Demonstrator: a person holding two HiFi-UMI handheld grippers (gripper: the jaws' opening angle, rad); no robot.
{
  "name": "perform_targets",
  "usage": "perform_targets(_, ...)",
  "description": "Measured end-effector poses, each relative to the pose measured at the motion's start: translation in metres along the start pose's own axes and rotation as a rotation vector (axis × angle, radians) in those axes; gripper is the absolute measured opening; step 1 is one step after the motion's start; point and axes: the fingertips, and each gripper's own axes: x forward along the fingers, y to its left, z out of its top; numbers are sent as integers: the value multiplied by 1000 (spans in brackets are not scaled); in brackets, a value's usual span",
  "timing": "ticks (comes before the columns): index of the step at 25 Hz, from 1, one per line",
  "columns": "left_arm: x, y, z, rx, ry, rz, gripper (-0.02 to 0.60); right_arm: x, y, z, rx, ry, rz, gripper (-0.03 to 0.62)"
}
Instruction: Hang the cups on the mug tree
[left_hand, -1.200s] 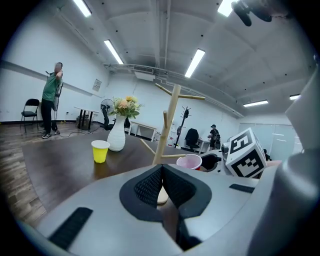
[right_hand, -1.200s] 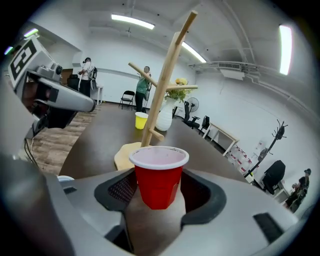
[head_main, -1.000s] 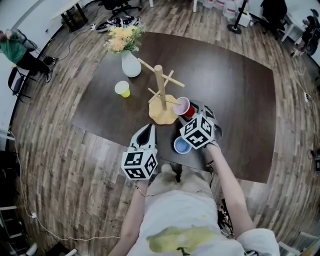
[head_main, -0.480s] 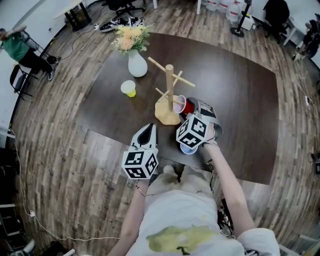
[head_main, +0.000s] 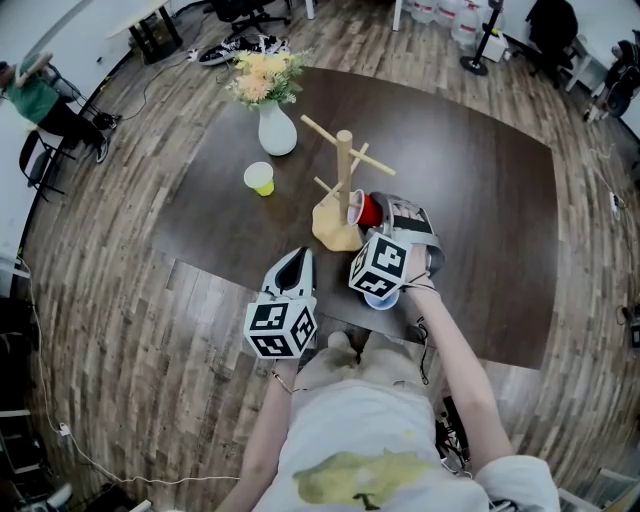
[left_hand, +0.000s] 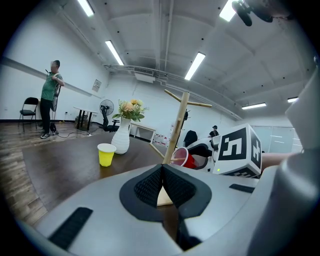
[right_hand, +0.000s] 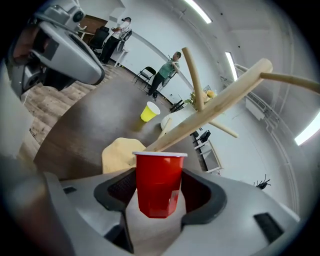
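The wooden mug tree (head_main: 343, 185) stands mid-table on its pale base. My right gripper (head_main: 378, 213) is shut on a red cup (head_main: 367, 210), held on its side with the mouth against a low peg; whether the peg is inside is unclear. In the right gripper view the red cup (right_hand: 159, 180) sits between the pads (right_hand: 120, 187), with a peg (right_hand: 210, 107) slanting up behind its rim. A blue cup (head_main: 381, 297) peeks out under the right gripper's cube. A yellow cup (head_main: 260, 178) stands left of the tree. My left gripper (head_main: 297, 258) hovers shut at the near table edge, empty.
A white vase of flowers (head_main: 277, 128) stands at the back left of the dark table (head_main: 480, 200), behind the yellow cup (left_hand: 106, 154). A person (left_hand: 50, 97) stands far off across the room. Chairs and cables lie on the wooden floor beyond the table.
My right gripper has carried the red cup leftward up to the tree's low peg. The blue cup is now mostly hidden under its cube. The left gripper has stayed put.
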Motion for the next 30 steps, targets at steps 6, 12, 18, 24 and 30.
perform_targets(6,-1,2,1,-3,-2,0,23,2,3,7,-35,-11,-13,284)
perform_targets(12,-2,4,2,-6,-5,8,23,4,6,11,-45,-24,-15,282)
perform_targets(18,-2,7,2,-12,-4,16,23,7,8,14,-38,-36,-16,282)
perform_targets(24,-2,6,2,-12,-3,15,23,6,11,15,-28,-57,-14,311)
perform_targets(30,0,5,3,-8,2,13,23,0,7,19,26,-105,1,344)
